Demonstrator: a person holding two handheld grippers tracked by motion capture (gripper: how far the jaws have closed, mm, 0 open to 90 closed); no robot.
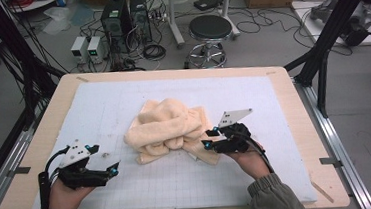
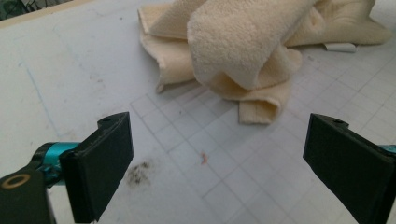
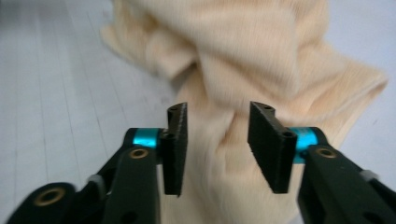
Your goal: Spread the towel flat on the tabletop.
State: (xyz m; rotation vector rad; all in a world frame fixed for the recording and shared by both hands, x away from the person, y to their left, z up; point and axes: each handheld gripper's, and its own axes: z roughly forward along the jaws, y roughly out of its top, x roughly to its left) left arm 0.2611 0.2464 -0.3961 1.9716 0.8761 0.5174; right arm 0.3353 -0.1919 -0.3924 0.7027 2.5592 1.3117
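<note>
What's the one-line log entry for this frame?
left gripper: open, short of towel | right gripper: open over towel edge, nothing gripped | towel: crumpled on mat

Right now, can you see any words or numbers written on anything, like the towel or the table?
No text can be read.
Towel: its small white tag looks blank.
Gridded mat: lines only, no numbers.
Left gripper and right gripper: no lettering shows.
Power supplies on the floor: a lit green display, too small to read.
</note>
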